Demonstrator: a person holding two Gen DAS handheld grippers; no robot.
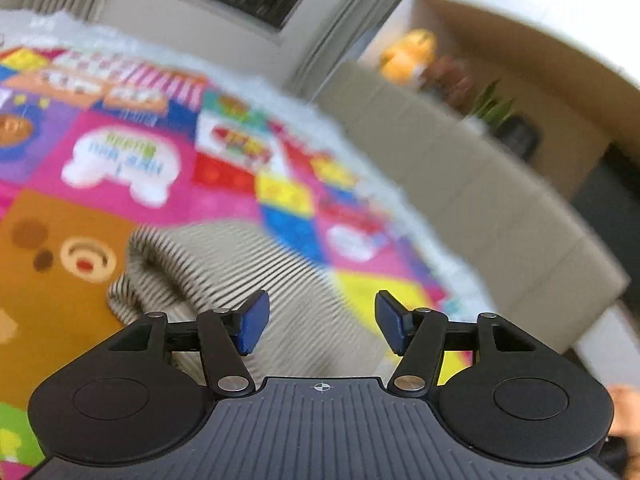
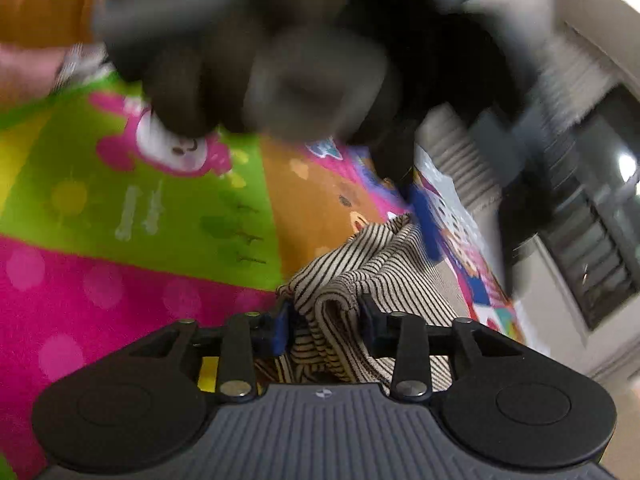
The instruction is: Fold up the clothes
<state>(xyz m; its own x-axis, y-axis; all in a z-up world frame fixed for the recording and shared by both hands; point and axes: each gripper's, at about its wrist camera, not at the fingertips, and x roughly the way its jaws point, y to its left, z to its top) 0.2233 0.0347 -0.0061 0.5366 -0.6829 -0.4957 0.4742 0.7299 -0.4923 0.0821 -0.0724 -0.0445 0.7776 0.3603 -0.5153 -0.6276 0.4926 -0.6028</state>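
Note:
A beige garment with thin black stripes [image 1: 240,272] lies bunched on a colourful play mat [image 1: 120,160]. My left gripper [image 1: 320,324] is open just above it, with nothing between its blue pads. In the right wrist view my right gripper [image 2: 326,328] has its jaws partly closed around a bunched fold of the striped garment [image 2: 360,268]. The left gripper's blurred dark body [image 2: 280,60] fills the top of that view, and one of its blue pads [image 2: 426,220] sits by the garment's far edge.
A beige sofa [image 1: 460,168] borders the mat on the right, with a yellow plush toy [image 1: 408,54] and a plant [image 1: 492,104] behind it. A curtain [image 2: 468,160] and a window [image 2: 592,240] stand beyond the mat. A hand [image 1: 626,412] shows at the right edge.

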